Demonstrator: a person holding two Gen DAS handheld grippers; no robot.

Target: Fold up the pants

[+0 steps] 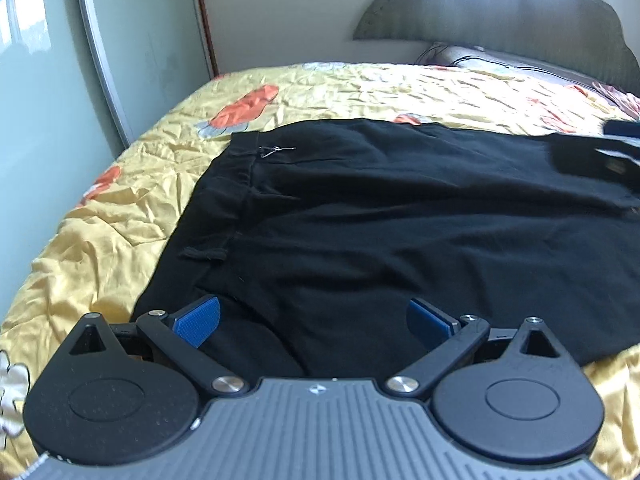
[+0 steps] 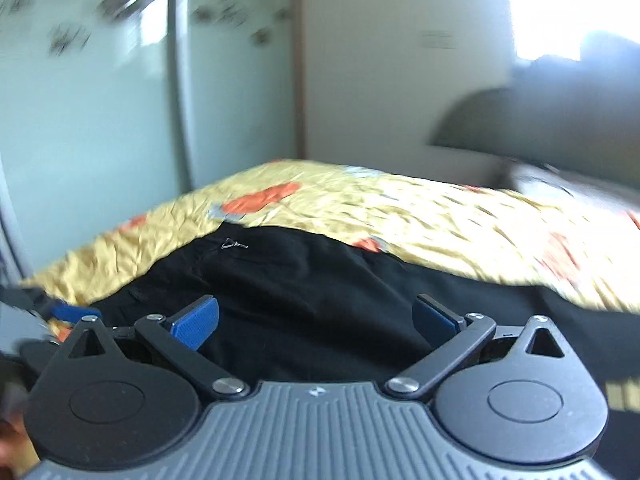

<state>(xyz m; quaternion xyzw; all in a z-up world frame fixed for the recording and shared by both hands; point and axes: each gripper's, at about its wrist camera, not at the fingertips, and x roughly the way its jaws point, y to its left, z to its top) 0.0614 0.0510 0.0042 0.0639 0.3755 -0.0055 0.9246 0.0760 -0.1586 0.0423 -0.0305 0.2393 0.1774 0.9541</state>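
Note:
Black pants (image 1: 360, 220) lie flat across the yellow flowered bedspread (image 1: 120, 208), waistband to the left with a small metal hook (image 1: 276, 150) near its far end. My left gripper (image 1: 314, 320) hovers open over the near edge of the pants, blue pads (image 1: 198, 320) spread wide with nothing between them. In the blurred right wrist view the same pants (image 2: 320, 292) fill the foreground. My right gripper (image 2: 316, 320) is open above them and holds nothing. The left gripper's blue tip (image 2: 72, 313) shows at the left edge there. The right gripper (image 1: 618, 148) appears blurred at the far right of the left wrist view.
A frosted glass sliding door (image 1: 60, 80) stands along the bed's left side. A padded headboard (image 1: 500, 12) and a pillow (image 1: 500, 60) sit at the far end. The bedspread (image 2: 440, 220) is crumpled beyond the pants.

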